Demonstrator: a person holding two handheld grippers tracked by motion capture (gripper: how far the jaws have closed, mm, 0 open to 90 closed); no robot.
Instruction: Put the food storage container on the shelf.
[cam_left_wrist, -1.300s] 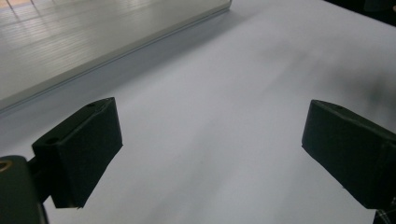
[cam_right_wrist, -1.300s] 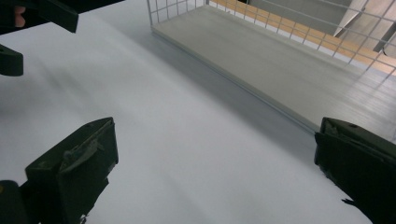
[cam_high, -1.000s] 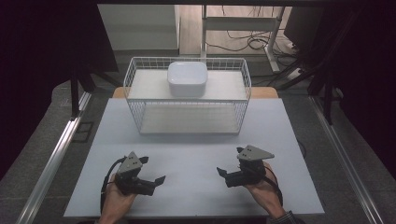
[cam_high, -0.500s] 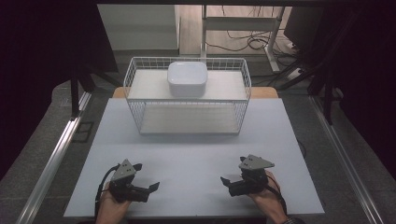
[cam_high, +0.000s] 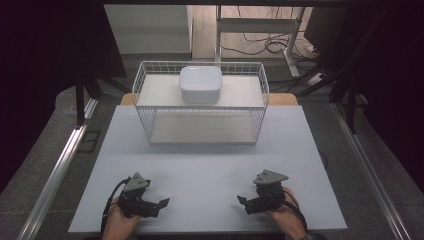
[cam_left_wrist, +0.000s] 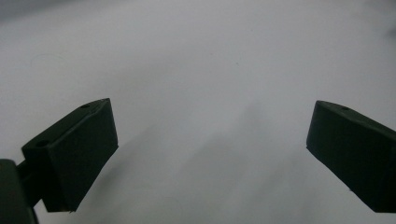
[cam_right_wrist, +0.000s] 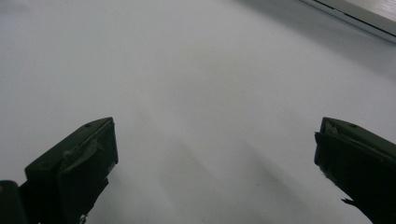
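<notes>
Wire basket (cam_high: 200, 125): white, rectangular, open at the top, standing at the far middle of the table (cam_high: 210, 170). Its long axis runs left to right across the table, parallel to the near edge. Walls are a fine grid of thin wire; a pale flat floor shows through the near wall.

Contents of basket: one box (cam_high: 200, 84), white, squarish with rounded corners and a smooth flat top. It sits at the far side of the basket, roughly centred along the long axis, its top level with the basket rim. What it rests on cannot be told.

Table: white, matt, rectangular surface, bare between the basket and the near edge.

Left gripper (cam_high: 159, 204): black body with a grey three-cornered plate on top, held in the person's left hand (cam_high: 119, 222) at the near left of the table, jaws pointing right toward the table's middle. In the left gripper view the two black jaws stand wide apart, with bare white table between them and nothing gripped.

Right gripper (cam_high: 242, 202): same build, held in the right hand (cam_high: 285, 215) at the near right, jaws pointing left toward the other gripper. In the right gripper view the jaws are likewise spread wide over bare table, holding nothing.

Both grippers lie well apart from each other and from the basket.
</notes>
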